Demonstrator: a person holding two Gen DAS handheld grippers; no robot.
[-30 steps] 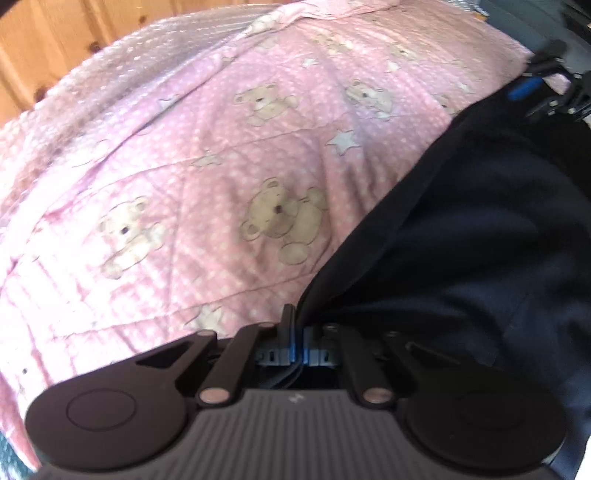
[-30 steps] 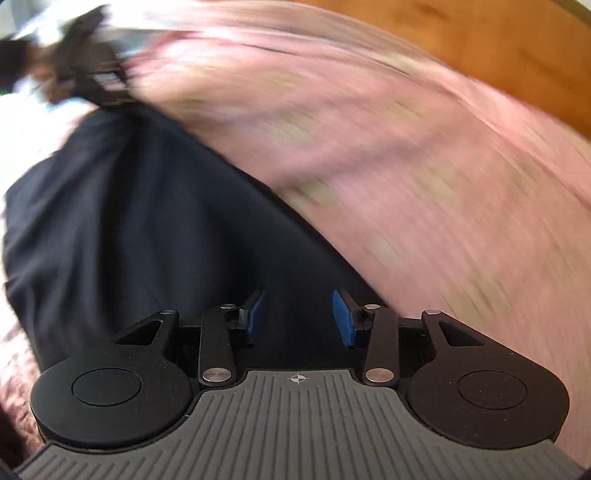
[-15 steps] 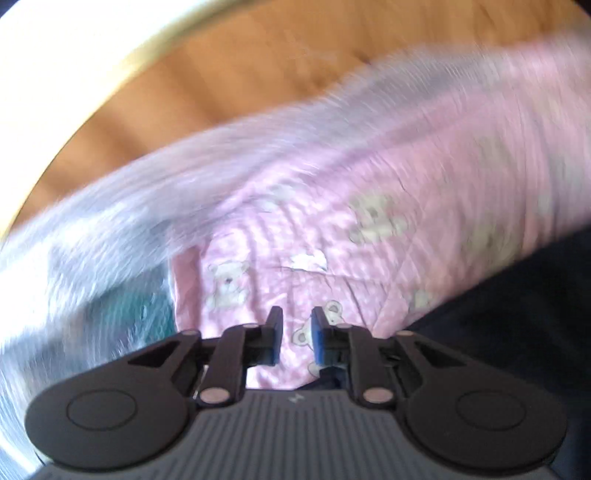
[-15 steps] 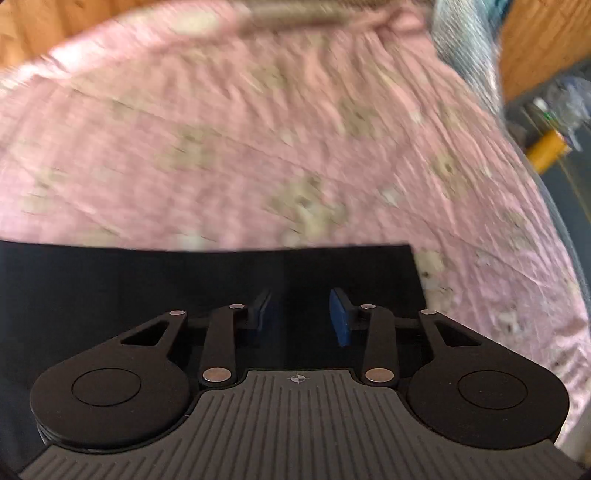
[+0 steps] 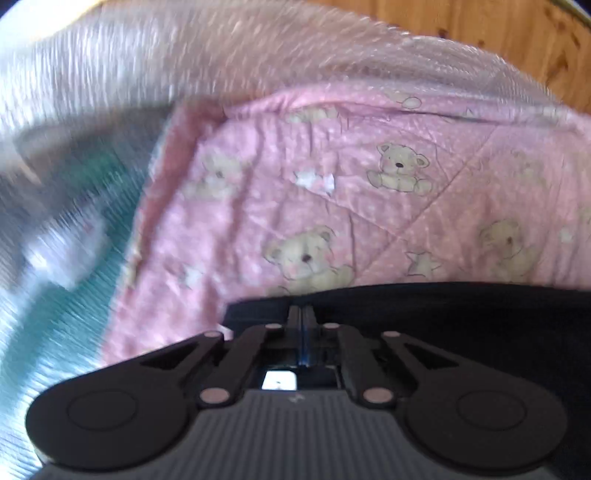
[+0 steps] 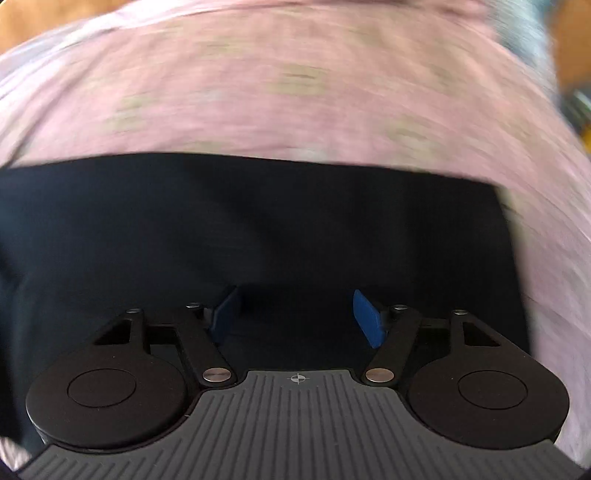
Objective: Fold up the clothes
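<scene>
- Across the pink teddy-bear quilt (image 5: 369,206), the dark garment (image 6: 258,229) is lying flat, its far edge running straight from side to side and one corner squared off at the right in the right wrist view; that reads as a piece already folded at least once and being tidied.
- At the garment's near-left corner, the left claw (image 5: 302,317) is sitting clenched, its two fingers pressed together right over the dark hem; whether cloth is actually pinched between them I cannot tell (the fabric and fingers are equally dark). Half a second earlier those fingers were standing slightly apart over bare quilt, so they have just been closing.
- Over the middle of the garment, the right claw (image 6: 295,317) is hovering released, blue pads (image 6: 365,319) well apart with nothing between them except the cloth lying below. Its jaws have just been opening, standing wider than in either earlier picture, probably readying for a fresh pinch.
- Beyond the quilt, a silvery textured sheet (image 5: 110,92) and wooden panelling (image 5: 498,33) are showing, both blurred by motion.
</scene>
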